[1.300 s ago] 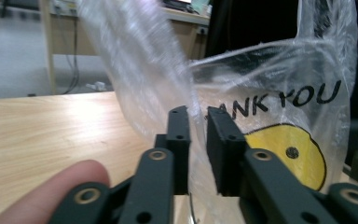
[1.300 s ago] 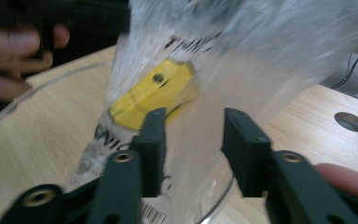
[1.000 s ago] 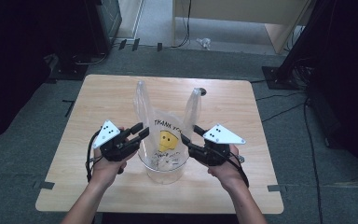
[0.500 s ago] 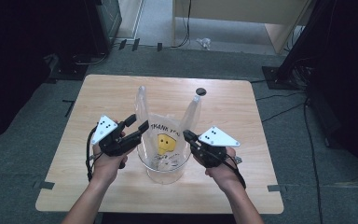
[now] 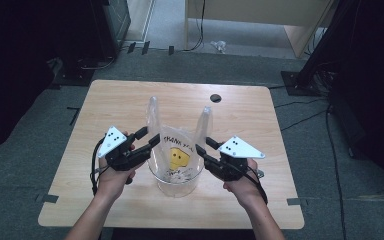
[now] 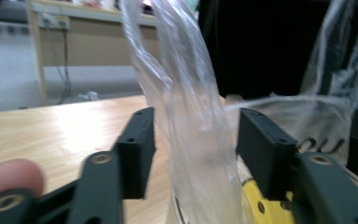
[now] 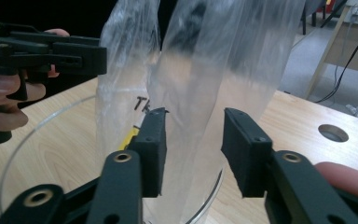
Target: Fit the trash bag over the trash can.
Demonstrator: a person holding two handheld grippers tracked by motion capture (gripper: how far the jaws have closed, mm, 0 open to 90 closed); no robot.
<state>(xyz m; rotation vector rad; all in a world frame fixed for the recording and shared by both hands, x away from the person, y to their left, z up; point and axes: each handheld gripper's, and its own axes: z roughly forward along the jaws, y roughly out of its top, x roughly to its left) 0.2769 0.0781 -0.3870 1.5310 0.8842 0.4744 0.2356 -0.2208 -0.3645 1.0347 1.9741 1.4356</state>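
— Bag [image 5: 177,150] first, since it is the big thing here. It sits in a clear bowl [image 5: 176,181] near our side of the table [image 5: 240,115], and its two handles stick straight up.

— Are we holding it?

— Not yet, we think. Our left gripper [image 5: 149,138] has one handle between its jaws, but the jaws stand apart and have just been opening. In the left gripper view the pads [image 6: 140,149] do not press the plastic.

— And the right gripper [image 5: 203,146]?

— Same thing. The other handle hangs between its jaws, which have just been opening too, with a gap on both sides in the right gripper view.

— So how far are we?

— The bag is in the bowl. We judge the handles are still to be grabbed, and pulling or tying them comes after that.

— What can't we see well?

— Some small stuff lies at the bottom of the bag; we can't tell what it is. The words on the bag are half hidden by folds.
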